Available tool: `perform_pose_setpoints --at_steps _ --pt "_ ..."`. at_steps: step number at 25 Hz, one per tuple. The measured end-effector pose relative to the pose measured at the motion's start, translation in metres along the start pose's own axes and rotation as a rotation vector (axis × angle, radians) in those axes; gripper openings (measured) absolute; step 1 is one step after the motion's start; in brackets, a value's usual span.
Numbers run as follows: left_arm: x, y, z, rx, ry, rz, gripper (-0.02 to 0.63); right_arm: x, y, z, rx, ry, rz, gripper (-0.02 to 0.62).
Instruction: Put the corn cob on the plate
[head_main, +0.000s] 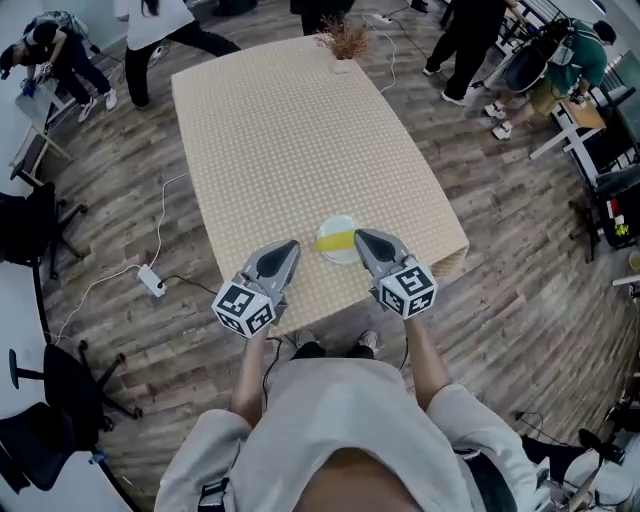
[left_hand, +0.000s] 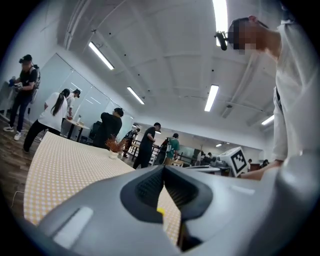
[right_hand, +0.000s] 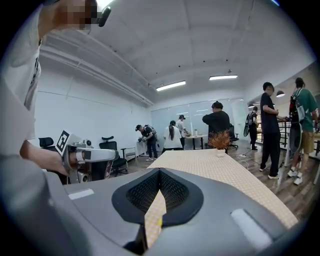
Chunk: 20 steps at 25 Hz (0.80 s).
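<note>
A yellow corn cob (head_main: 336, 239) lies on a small pale plate (head_main: 339, 258) near the front edge of the beige-clothed table (head_main: 290, 130). My left gripper (head_main: 290, 247) is just left of the plate and my right gripper (head_main: 362, 238) just right of it, both tips close to its rim. Both hold nothing. In the left gripper view the left gripper (left_hand: 164, 170) has its jaws meeting at the tips, with a sliver of yellow showing through the slit below. The right gripper (right_hand: 159, 173) looks the same in its own view, jaws together, pointing along the table.
A dried plant in a small vase (head_main: 344, 40) stands at the table's far edge. Several people stand around the room beyond the table. A power strip (head_main: 152, 281) and cables lie on the wood floor at left, with office chairs (head_main: 40, 225) nearby.
</note>
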<state>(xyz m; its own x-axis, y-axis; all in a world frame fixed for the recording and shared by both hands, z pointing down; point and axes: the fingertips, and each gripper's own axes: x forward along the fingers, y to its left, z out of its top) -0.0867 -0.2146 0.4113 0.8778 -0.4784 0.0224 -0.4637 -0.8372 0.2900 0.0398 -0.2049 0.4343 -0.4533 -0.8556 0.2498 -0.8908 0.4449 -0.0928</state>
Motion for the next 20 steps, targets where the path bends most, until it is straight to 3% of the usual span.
perform_pose_setpoints --at_steps 6,12,20 --pt "-0.005 -0.043 -0.006 0.023 0.03 -0.029 0.008 -0.046 0.012 0.002 0.042 -0.075 -0.019 -0.002" --pt "-0.026 -0.1 -0.019 0.047 0.025 0.013 0.008 -0.103 0.031 -0.015 0.012 -0.085 -0.01 -0.002" --pt "-0.054 -0.211 -0.063 0.048 0.028 0.054 0.008 -0.189 0.064 -0.037 -0.06 -0.095 0.029 -0.002"
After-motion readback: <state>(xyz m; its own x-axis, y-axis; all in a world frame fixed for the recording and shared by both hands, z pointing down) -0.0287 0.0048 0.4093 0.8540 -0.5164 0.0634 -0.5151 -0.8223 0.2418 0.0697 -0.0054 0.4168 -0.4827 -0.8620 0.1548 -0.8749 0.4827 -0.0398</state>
